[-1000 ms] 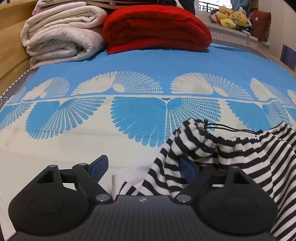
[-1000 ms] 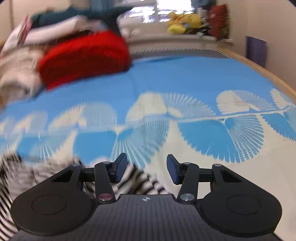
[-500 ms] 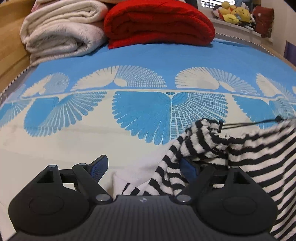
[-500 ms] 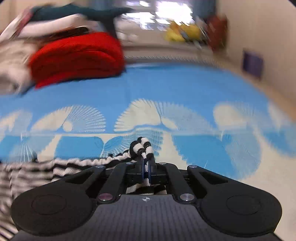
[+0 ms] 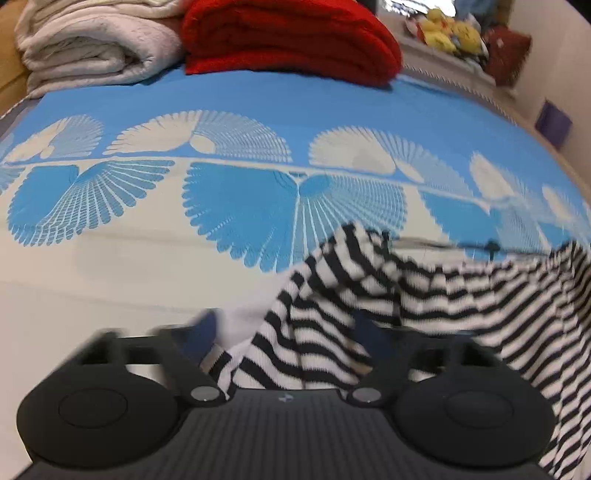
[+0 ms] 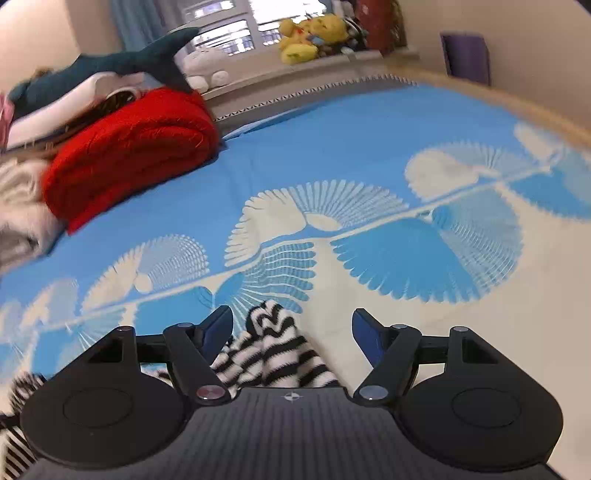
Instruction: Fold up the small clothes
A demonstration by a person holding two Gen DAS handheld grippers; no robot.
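A black-and-white striped garment [image 5: 424, 295] with a black drawstring lies bunched on the blue and cream bedspread [image 5: 258, 110]. My left gripper [image 5: 284, 328] is open, and the striped cloth lies between its fingers and drapes over the right one. In the right wrist view my right gripper [image 6: 291, 328] is open, with a fold of the striped garment [image 6: 273, 343] lying loose between its fingers.
A folded red blanket [image 5: 288, 37] and white blankets [image 5: 92, 40] are stacked at the far end of the bed. A plush shark [image 6: 110, 66] lies on them. Yellow plush toys [image 6: 310, 33] sit on the window ledge. The bed's wooden edge [image 6: 517, 107] runs along the right.
My right gripper shut on a fold of the striped garment half a second ago and has now opened, letting it go. The left gripper stayed open and the cloth was pulled taut to the right.
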